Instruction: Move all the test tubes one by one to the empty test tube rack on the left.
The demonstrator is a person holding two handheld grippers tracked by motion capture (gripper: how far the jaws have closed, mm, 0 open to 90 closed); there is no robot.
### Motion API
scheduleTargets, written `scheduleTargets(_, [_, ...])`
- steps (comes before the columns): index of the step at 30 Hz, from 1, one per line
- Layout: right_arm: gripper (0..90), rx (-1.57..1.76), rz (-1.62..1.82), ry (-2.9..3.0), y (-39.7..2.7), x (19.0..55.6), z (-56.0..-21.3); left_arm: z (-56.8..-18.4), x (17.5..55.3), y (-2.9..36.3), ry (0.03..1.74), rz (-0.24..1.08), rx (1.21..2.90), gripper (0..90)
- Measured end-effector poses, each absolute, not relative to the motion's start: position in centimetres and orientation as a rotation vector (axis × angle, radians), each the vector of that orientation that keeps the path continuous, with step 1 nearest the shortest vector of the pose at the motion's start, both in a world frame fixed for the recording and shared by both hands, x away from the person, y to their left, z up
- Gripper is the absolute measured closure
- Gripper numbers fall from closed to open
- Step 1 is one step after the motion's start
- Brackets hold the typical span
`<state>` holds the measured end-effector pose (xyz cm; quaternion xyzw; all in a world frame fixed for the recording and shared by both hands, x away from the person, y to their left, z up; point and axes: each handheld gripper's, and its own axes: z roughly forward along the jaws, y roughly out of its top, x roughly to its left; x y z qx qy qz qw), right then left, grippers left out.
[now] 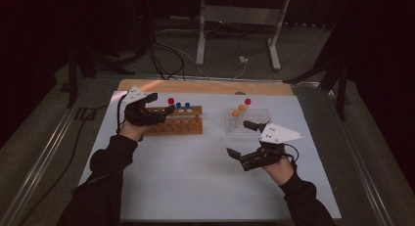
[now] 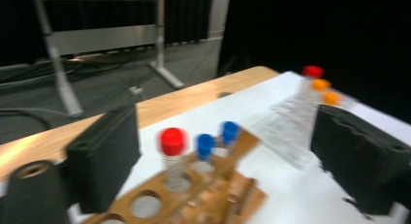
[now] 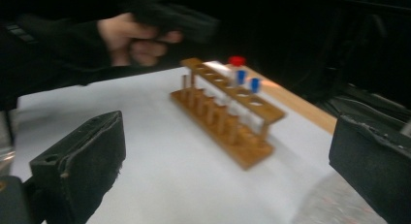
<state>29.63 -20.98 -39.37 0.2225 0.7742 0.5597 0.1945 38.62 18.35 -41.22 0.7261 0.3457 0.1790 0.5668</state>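
A wooden tube rack (image 1: 183, 124) stands at the left on the white mat, holding one red-capped tube (image 1: 171, 101) and two blue-capped tubes (image 1: 183, 105). My left gripper (image 1: 161, 104) hovers over the rack's left end, open, with nothing between its pads. In the left gripper view the red-capped tube (image 2: 173, 141) and the blue-capped tubes (image 2: 205, 144) stand in the wooden rack (image 2: 232, 185) ahead of the wide jaws. A clear rack (image 1: 254, 124) at the right holds one red-capped tube (image 1: 247, 101) and two orange-capped tubes (image 1: 241, 107). My right gripper (image 1: 243, 138) is open just in front of it, holding nothing.
The white mat (image 1: 195, 167) covers a wooden table (image 1: 205, 85) whose far edge shows behind both racks. In the right gripper view the wooden rack (image 3: 228, 122) lies ahead, with the other hand (image 3: 131, 37) above its far end. A metal stand (image 1: 235, 20) is on the floor beyond.
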Motion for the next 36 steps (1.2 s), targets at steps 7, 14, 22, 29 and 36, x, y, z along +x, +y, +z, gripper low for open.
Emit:
scheduleTargets(7, [0.0,0.777,1.495,2.116,-23.9,32.9,-38.5,-41.1,35.5,18.0,0.713,0.350,1.706,0.7])
scheduleTargets(14, [7.7,0.931,1.400,2.061,-25.8,36.4,-39.9,-41.7,32.5,17.4,0.628,0.339,1.703,0.6])
scheduleTargets(22, [31.1,1.044,1.317,2.058,-26.2,39.4,-42.8,-43.6,30.4,16.3,0.586,0.323,1.734,0.6])
scheduleTargets(29, [52.6,1.140,1.252,2.081,-26.1,41.7,-44.6,-44.3,29.3,15.8,0.562,0.314,1.745,0.6])
scheduleTargets(36, [61.4,1.206,1.209,2.109,-25.5,43.3,-45.7,-44.3,28.8,15.7,0.539,0.315,1.746,0.6])
